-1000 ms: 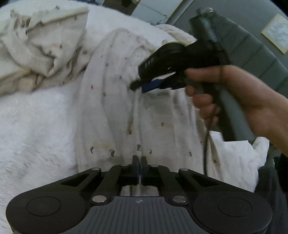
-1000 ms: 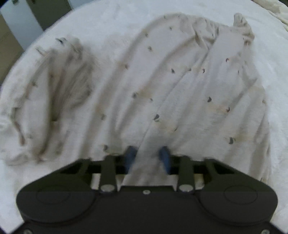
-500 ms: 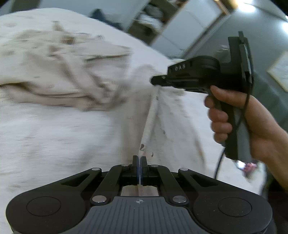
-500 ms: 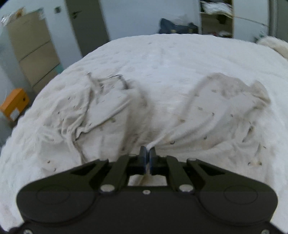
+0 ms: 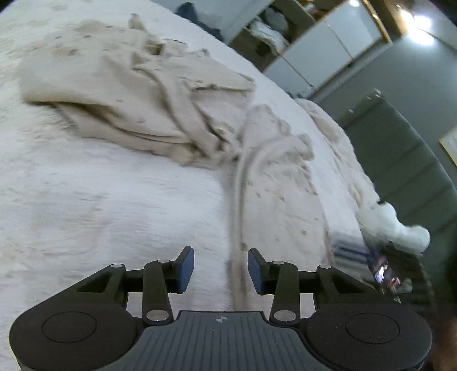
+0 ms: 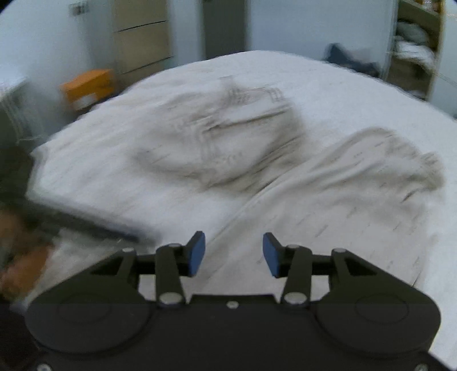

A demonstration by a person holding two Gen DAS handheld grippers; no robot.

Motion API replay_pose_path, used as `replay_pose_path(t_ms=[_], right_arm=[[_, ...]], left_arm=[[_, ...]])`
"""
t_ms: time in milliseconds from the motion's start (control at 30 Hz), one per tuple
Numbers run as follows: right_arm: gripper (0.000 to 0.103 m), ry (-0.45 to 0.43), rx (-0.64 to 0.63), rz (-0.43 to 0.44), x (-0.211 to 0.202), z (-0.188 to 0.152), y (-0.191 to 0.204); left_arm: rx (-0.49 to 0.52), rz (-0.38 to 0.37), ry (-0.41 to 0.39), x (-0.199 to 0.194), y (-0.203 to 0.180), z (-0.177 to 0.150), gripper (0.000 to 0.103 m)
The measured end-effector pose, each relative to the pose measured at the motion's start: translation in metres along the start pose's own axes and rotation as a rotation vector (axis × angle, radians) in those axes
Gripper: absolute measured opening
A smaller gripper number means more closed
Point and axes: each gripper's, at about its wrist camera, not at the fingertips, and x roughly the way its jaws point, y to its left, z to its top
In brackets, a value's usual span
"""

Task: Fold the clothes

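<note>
A beige speckled garment (image 5: pixel 274 185) lies spread on the white bed (image 5: pixel 85 214). Its folded edge (image 5: pixel 237 228) runs down toward my left gripper (image 5: pixel 220 269). That gripper's jaws are opening; the edge lies beneath the gap and the blue pads do not touch it. In the right wrist view the same garment (image 6: pixel 357 194) reaches toward my right gripper (image 6: pixel 234 254), whose jaws are also opening with no cloth pressed between them. A second beige garment (image 5: pixel 128 94) lies crumpled further off and shows blurred (image 6: pixel 222 137) in the right wrist view. The left gripper (image 6: pixel 85 222) and a hand (image 6: pixel 22 256) are blurred at the left.
A grey padded headboard (image 5: pixel 400 148) stands at the right, with a white fluffy heap (image 5: pixel 394 219) and a striped cloth (image 5: pixel 348 248) near it. Open shelves with clothes (image 5: pixel 274 25) are behind the bed. An orange box (image 6: pixel 85 85) sits beyond the bed's far left edge.
Both grippers were shut on the speckled garment's edge and carried it across the bed. Now both have let go and opened, and the right gripper has left the left wrist view.
</note>
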Motion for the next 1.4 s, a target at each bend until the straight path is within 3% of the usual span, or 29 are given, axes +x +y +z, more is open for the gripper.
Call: replay_pose_path(t_ms=[100, 200, 333, 400, 433, 467, 600, 733, 867, 933, 1000, 1067, 1167, 1267, 1300, 1333, 1400], right_arm=[[0.041, 0.013, -0.196, 0.149, -0.025, -0.064, 0.076], [0.041, 0.006, -0.398, 0.235, -0.03, -0.11, 0.125], [0.03, 0.048, -0.577, 0.187, -0.013, -0.143, 0.161], [0.016, 0.05, -0.716, 0.087, 0.002, -0.161, 0.176], [0.0, 0.055, -0.737, 0.064, 0.006, -0.164, 0.178], [0.0, 0.061, -0.768, 0.026, 0.013, -0.168, 0.179], [0.0, 0.042, -0.781, 0.058, 0.003, -0.167, 0.182], [0.0, 0.03, -0.835, 0.177, -0.02, -0.173, 0.191], [0.0, 0.027, -0.84, 0.117, -0.015, -0.173, 0.189], [0.001, 0.051, -0.822, 0.139, -0.013, -0.17, 0.186], [0.011, 0.041, -0.845, 0.133, -0.013, -0.171, 0.19], [0.038, -0.05, -0.916, 0.073, -0.016, -0.176, 0.202], [0.04, -0.102, -0.941, 0.048, -0.008, -0.18, 0.217], [0.035, -0.096, -0.965, 0.02, 0.01, -0.182, 0.226], [0.027, -0.083, -0.982, 0.005, 0.02, -0.183, 0.229], [0.0, -0.074, -0.988, -0.001, 0.024, -0.184, 0.229], [0.001, -0.064, -0.969, 0.011, 0.029, -0.179, 0.226]], left_arm=[[-0.008, 0.007, -0.004, -0.004, 0.0, 0.0, 0.036], [0.007, 0.007, -0.001, -0.002, -0.005, -0.001, 0.037], [0.029, 0.006, 0.011, 0.003, -0.009, -0.004, 0.037], [0.033, 0.008, 0.013, 0.003, -0.009, -0.006, 0.037], [0.035, 0.011, 0.014, 0.003, -0.009, -0.007, 0.037], [0.036, 0.013, 0.015, 0.003, -0.009, -0.008, 0.037], [0.032, 0.011, 0.011, 0.0, -0.006, -0.008, 0.037], [0.04, -0.013, 0.002, -0.004, -0.009, -0.007, 0.037], [0.059, -0.021, 0.014, -0.003, -0.012, -0.007, 0.037], [0.064, -0.021, 0.021, -0.001, -0.014, -0.008, 0.037], [0.073, -0.022, 0.03, 0.0, -0.016, -0.009, 0.037], [0.084, -0.026, 0.041, 0.002, -0.018, -0.01, 0.039], [0.095, -0.024, 0.05, 0.003, -0.02, -0.013, 0.04], [0.105, -0.02, 0.056, 0.004, -0.022, -0.014, 0.04], [0.106, -0.021, 0.056, 0.004, -0.022, -0.015, 0.041], [0.107, -0.022, 0.056, 0.004, -0.022, -0.015, 0.041], [0.106, -0.022, 0.057, 0.003, -0.021, -0.015, 0.041]])
